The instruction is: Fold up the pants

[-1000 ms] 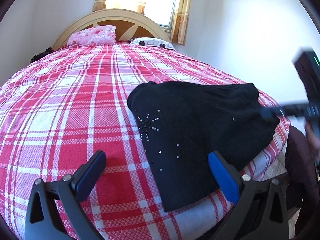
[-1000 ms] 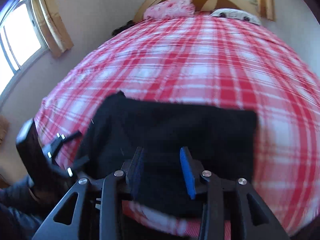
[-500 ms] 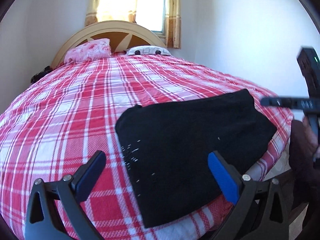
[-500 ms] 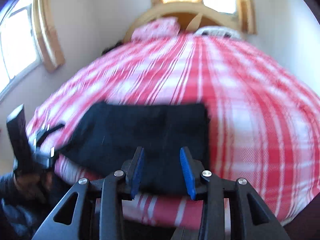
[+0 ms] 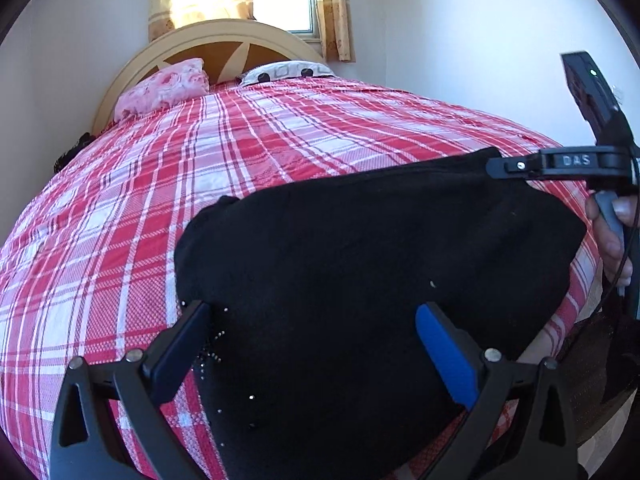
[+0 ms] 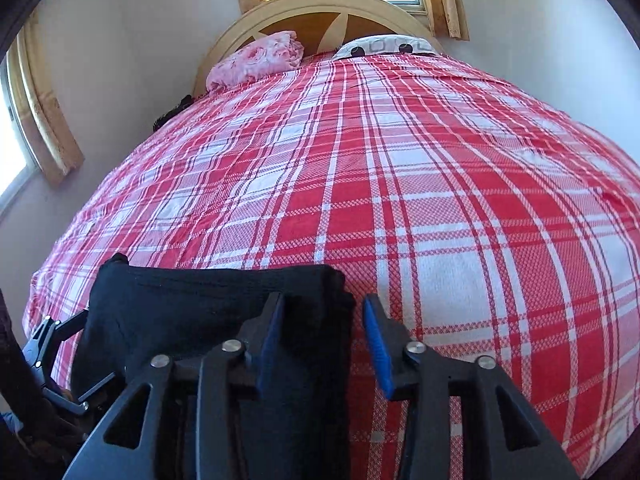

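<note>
Black pants (image 5: 360, 280) with small rhinestones lie folded in a flat bundle at the near edge of the bed. My left gripper (image 5: 312, 344) is open, its jaws wide apart over the near left part of the pants. In the right wrist view the pants (image 6: 192, 312) lie at the lower left. My right gripper (image 6: 324, 340) is open with a narrow gap, straddling the right edge of the pants. The right gripper also shows in the left wrist view (image 5: 560, 162) at the pants' right end. Neither gripper holds cloth.
The bed has a red and white plaid cover (image 6: 400, 200), a pink pillow (image 6: 256, 60), a white patterned pillow (image 6: 384, 46) and a curved wooden headboard (image 5: 208, 36). Walls stand close on both sides. A dark item (image 6: 172, 112) lies at the bed's far left edge.
Both grippers have come down low and close to the pants at the bed's edge. The right gripper has moved from the middle of the pants to their right edge.
</note>
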`<state>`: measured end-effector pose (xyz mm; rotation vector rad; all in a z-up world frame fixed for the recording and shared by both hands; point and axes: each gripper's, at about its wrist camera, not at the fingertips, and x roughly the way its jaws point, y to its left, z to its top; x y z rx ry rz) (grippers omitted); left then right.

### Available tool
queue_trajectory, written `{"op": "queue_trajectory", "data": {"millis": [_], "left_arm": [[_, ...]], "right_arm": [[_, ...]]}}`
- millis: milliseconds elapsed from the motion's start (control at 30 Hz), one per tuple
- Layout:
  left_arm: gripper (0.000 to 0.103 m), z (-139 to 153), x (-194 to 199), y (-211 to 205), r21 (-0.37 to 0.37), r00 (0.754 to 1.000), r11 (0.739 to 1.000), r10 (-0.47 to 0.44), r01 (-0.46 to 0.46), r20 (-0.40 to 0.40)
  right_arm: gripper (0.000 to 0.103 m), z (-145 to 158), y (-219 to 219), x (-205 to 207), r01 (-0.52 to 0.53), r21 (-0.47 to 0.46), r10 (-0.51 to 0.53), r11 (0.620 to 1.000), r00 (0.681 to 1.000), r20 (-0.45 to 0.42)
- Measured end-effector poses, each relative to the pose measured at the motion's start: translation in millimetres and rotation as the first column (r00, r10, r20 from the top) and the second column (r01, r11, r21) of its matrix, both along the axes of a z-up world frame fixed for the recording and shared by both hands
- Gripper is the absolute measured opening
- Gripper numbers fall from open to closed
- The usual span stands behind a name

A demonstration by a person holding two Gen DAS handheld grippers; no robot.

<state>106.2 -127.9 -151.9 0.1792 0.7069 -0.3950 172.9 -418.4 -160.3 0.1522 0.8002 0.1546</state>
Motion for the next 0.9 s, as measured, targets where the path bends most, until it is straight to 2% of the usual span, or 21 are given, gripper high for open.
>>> {"op": "queue_trajectory", "data": {"millis": [100,233,400,467,600,900], "left_arm": [[0.103,1,-1,0,0.003,1.000,1.000,0.000,0.000,-0.013],[0.103,0,-1,2,-0.010,1.000,1.000,0.015,-0.015,-0.025],[0.103,-2,-2,5,-0.028,0.999,0.999,0.027,-0.028,-0.032],[0.103,-2,-3,5,-0.028,0.999,0.999,0.028,-0.029,-0.033],[0.103,-3,-4,7,-0.041,0.999,0.999,0.029,-0.031,-0.042],[0.103,-7,-7,15,-0.068,0.998,0.997,0.021,-0.025,-0.056]], "right_arm": [[0.051,3,-10,-18,0.024,0.057,-0.024,0.998,1.000,0.001],[0.051,7,-3,-51,0.013,-0.006,-0.013,1.000,1.000,0.016],[0.051,2,6,-85,-0.058,-0.017,0.059,0.998,0.998,0.029],[0.053,-10,5,-87,-0.049,-0.048,0.049,0.998,0.999,-0.001],[0.065,-21,-9,-83,-0.021,0.025,0.022,0.999,1.000,-0.019],[0.065,-25,-12,-82,-0.033,0.044,0.034,0.998,0.999,-0.008]]}}
